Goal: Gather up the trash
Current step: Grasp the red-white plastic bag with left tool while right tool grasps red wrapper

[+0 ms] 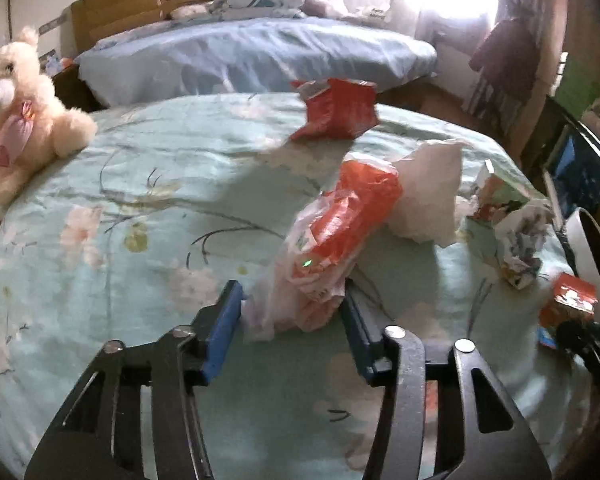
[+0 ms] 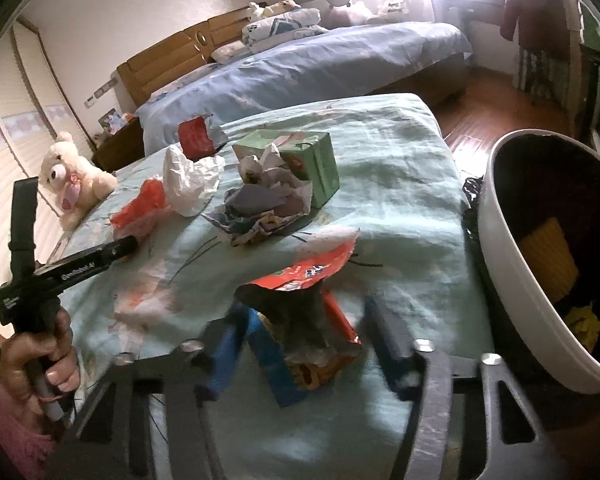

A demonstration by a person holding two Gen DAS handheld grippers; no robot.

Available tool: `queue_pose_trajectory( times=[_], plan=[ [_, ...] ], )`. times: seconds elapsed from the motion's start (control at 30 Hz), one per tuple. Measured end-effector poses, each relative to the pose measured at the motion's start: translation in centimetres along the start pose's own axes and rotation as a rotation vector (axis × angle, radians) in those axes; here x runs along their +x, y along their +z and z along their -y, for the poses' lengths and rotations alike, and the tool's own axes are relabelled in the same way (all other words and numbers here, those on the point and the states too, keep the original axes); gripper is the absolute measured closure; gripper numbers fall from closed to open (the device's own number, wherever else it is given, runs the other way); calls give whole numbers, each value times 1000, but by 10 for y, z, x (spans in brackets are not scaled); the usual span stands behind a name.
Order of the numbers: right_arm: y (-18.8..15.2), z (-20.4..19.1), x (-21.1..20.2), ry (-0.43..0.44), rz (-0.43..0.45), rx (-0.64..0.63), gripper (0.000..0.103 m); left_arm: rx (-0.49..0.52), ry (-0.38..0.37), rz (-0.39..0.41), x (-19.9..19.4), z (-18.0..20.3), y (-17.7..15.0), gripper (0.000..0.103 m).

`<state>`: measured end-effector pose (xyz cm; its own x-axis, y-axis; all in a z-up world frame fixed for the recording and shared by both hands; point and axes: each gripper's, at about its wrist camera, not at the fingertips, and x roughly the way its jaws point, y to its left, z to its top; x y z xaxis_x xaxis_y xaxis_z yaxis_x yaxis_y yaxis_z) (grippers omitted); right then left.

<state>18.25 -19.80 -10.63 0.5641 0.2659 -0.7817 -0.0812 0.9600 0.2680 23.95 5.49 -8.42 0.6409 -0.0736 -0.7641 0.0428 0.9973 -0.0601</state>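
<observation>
On the teal floral bedcover (image 1: 112, 184) lies an orange and clear plastic bag (image 1: 340, 224). My left gripper (image 1: 292, 308) has its blue pads against both sides of the bag's near end. In the right wrist view a crumpled red and blue snack wrapper (image 2: 304, 280) stands between the fingers of my right gripper (image 2: 304, 332); the left pad touches it and a narrow gap shows at the right finger. More trash lies beyond: a red pouch (image 2: 196, 136), a white bag (image 2: 188, 180), a green carton (image 2: 312, 160) and crumpled paper (image 2: 260, 204).
A white bin (image 2: 496, 240) with a dark liner stands off the bed's right edge, with yellow scraps inside. A cream teddy bear (image 1: 16, 108) sits at the bed's left side. A second bed with a blue cover (image 1: 260, 52) lies behind. A hand (image 2: 40, 352) grips the left tool's handle.
</observation>
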Motion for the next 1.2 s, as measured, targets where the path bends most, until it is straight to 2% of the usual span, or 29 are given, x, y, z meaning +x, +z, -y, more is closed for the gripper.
queue_pose_trajectory(
  times=[0.03,0.07,0.17,0.33,0.7,1.2],
  plan=[
    [0,1,0,-1,-1,3,72,10,1,3,-2,2,-1,62],
    [-1,2,0,-2,0,7,81,17,-1,4,-4,4,-3,63],
    [-2,1,-6,5,25,6,88,-22,-44,4,-14,7,-10,63],
    [-4,0,-17,28,46,2,90,-37,-99,10,-33,24,-23,64],
    [-4,12,-42,41,82,15,90,37,-200,23,-61,80,-30,65],
    [-5,49,-75,1,133,65,90,147,-288,3,-60,156,-28,65]
  ],
)
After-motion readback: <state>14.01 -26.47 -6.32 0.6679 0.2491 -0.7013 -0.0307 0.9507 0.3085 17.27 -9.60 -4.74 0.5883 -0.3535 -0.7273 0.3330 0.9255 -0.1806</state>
